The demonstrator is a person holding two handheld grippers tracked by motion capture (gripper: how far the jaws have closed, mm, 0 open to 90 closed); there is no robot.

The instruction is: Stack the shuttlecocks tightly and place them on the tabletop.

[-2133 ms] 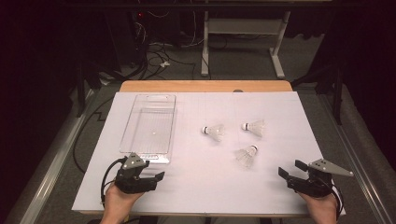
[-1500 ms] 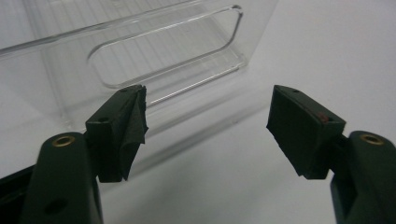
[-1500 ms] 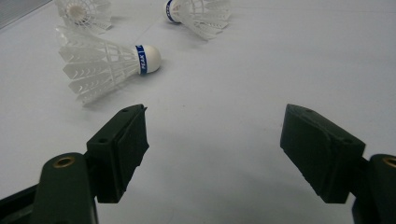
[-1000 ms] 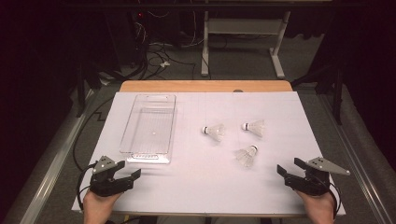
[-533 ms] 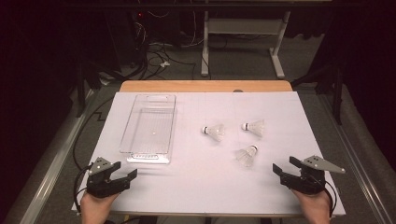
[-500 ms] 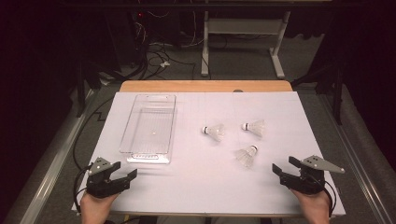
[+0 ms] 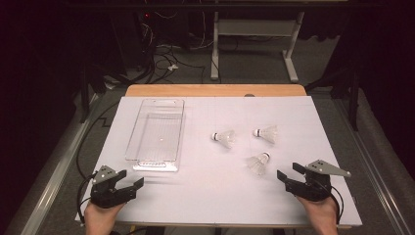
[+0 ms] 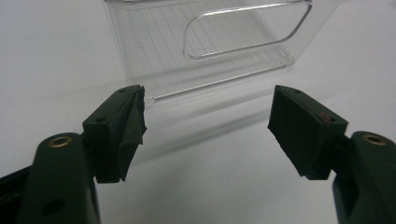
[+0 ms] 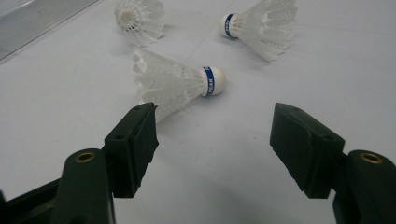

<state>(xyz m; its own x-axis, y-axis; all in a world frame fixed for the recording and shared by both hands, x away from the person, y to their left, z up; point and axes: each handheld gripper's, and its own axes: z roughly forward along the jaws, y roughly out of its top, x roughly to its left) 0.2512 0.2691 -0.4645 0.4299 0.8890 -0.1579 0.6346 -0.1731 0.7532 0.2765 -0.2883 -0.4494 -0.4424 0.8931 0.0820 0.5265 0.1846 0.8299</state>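
Observation:
Three white shuttlecocks lie on the white sheet right of centre: one at the left (image 7: pixel 224 138), one at the right (image 7: pixel 266 133), and a nearer one (image 7: pixel 258 164). My right gripper (image 7: pixel 288 170) sits low just right of the nearest shuttlecock (image 9: pixel 175 84), which lies a little ahead of the open jaws (image 9: pixel 212 126) with its cork to the right. Those jaws have just been closing a little, with nothing between them. My left gripper (image 7: pixel 131 177) stands open at the front left, pointing at the near end of the clear plastic tray (image 8: pixel 210 51), with nothing between its jaws (image 8: pixel 208 116).
The clear tray (image 7: pixel 157 134) lies lengthwise on the left half of the sheet and holds nothing. A wooden table edge (image 7: pixel 215 90) runs behind the sheet. Beyond it are desk legs and cables on a dark floor.
The left hand pulled back from the tray's near end to the front left corner, then stayed. The right gripper has slid left, closer to the nearest shuttlecock.

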